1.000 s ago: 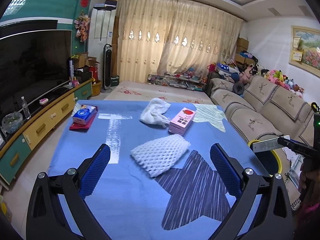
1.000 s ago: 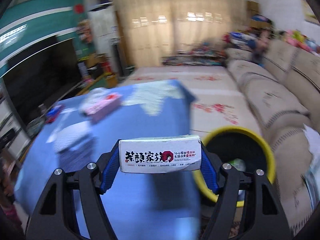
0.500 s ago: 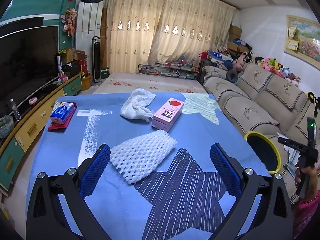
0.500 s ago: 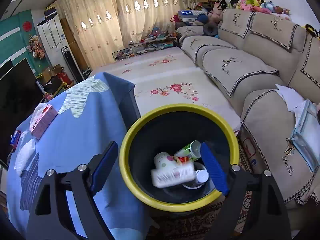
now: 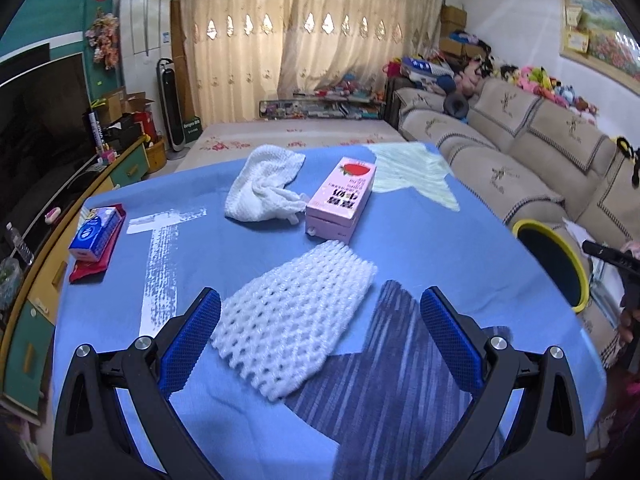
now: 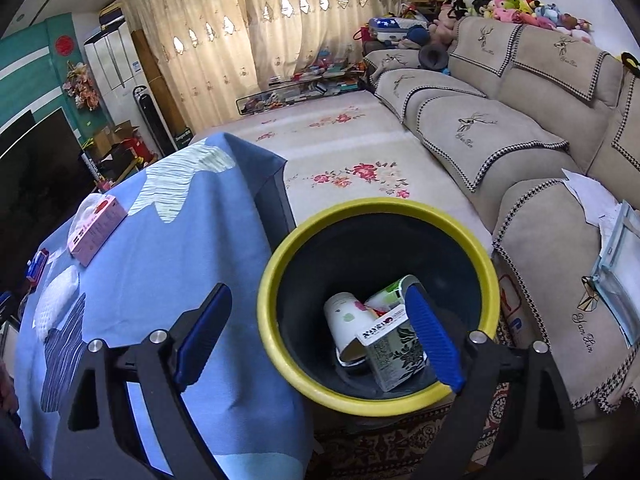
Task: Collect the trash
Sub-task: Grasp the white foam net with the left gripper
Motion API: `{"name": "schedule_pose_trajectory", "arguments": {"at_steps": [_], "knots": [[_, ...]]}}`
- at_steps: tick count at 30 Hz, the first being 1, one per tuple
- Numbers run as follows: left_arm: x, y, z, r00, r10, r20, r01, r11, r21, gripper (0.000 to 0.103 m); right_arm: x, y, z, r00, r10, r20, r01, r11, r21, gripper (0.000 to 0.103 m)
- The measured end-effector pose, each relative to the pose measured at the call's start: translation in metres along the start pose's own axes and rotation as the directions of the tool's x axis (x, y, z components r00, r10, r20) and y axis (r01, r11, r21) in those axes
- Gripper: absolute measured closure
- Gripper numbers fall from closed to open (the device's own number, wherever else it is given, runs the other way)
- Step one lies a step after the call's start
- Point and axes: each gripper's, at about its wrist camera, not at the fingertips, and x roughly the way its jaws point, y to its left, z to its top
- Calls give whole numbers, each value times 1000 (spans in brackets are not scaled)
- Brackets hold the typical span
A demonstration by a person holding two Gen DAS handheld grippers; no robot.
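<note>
Right wrist view: the right gripper (image 6: 320,334) has just been opening, its jaws wide apart with nothing gripped, above the yellow-rimmed bin (image 6: 280,256). A white box (image 6: 394,350) and a paper cup (image 6: 344,316) lie inside the bin. The left gripper (image 5: 320,328) hangs spread and empty over a white foam net (image 5: 296,320) on the blue tablecloth (image 5: 460,240), well left of the bin; a pink carton (image 5: 342,204) and white cloth (image 5: 264,188) lie beyond.

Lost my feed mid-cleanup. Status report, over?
Both tongs open, empty. White foam net ahead of left tongs; right tongs over yellow-rimmed bin. Path clear.
</note>
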Motion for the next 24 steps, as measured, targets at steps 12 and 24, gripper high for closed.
{"name": "schedule_pose_trajectory", "arguments": {"at_steps": [12, 24], "knots": [[73, 18, 3, 986, -35, -163, 40, 999, 24, 5, 3, 14, -2, 1000, 22, -16, -23, 999, -28, 19], [75, 11, -3, 983, 22, -184, -17, 999, 28, 59, -4, 13, -5, 999, 47, -9, -47, 999, -20, 19]]}}
